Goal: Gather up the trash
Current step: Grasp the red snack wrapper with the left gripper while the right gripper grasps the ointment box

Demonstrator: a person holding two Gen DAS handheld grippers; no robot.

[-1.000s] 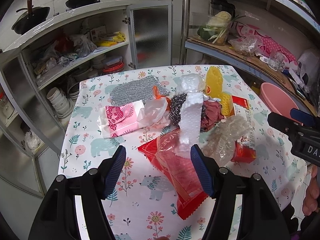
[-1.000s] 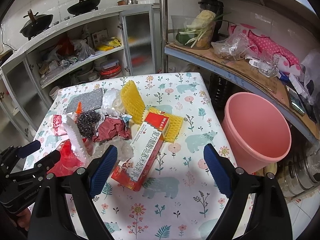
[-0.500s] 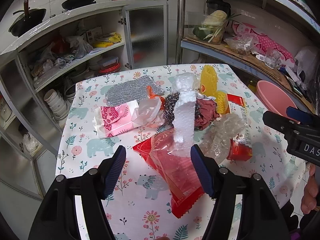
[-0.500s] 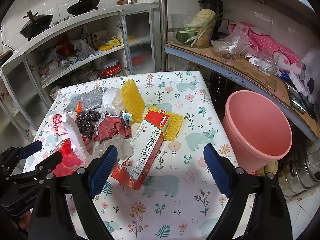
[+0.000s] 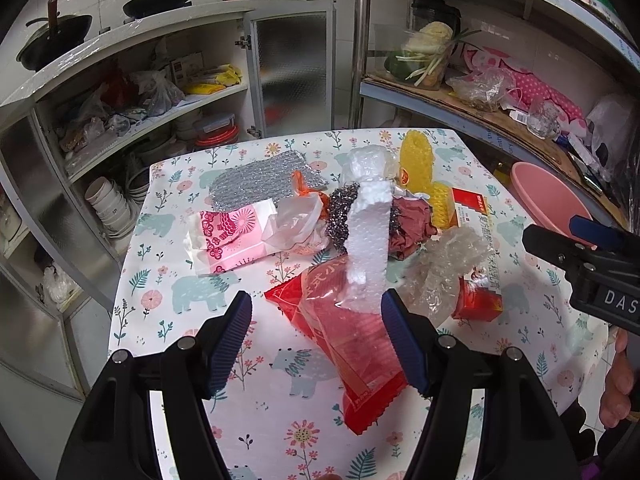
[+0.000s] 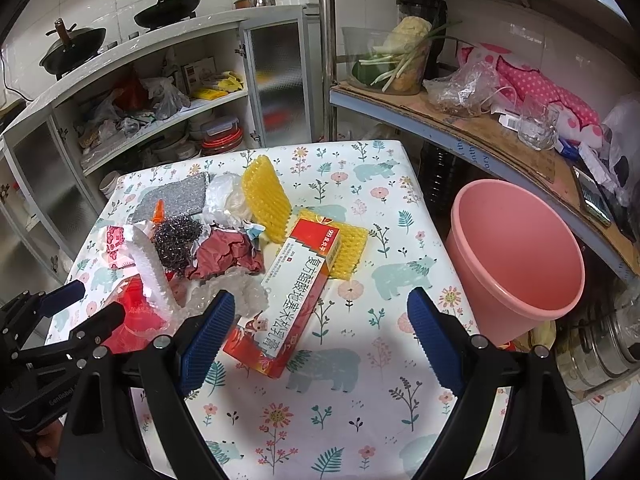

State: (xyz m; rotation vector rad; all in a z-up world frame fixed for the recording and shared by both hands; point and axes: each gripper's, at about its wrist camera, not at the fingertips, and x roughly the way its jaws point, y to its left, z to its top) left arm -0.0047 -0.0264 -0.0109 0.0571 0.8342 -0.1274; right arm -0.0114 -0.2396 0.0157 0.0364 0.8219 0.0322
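Note:
A heap of trash lies on the floral table (image 5: pixel 192 288): a red snack bag (image 5: pixel 352 344), a white foam strip (image 5: pixel 370 236), a steel scourer (image 5: pixel 340 216), a pink-and-white packet (image 5: pixel 228 236), crumpled clear plastic (image 5: pixel 448 264), yellow foam netting (image 6: pixel 264 196) and a red-and-white medicine box (image 6: pixel 296 292). My left gripper (image 5: pixel 316 340) is open and empty, its jaws on either side of the red bag, above it. My right gripper (image 6: pixel 316 340) is open and empty over the box's near end. A pink bin (image 6: pixel 516 256) stands right of the table.
An open cupboard (image 5: pixel 132 112) with bowls, bags and pans stands behind the table to the left. A metal shelf (image 6: pixel 460 120) with vegetables, bags and a glass runs along the right. A steel pot (image 6: pixel 600 352) sits on the floor by the bin.
Both grippers stay open. The left view has drawn back slightly from the heap, which now sits a little lower and farther. The right gripper has barely moved.

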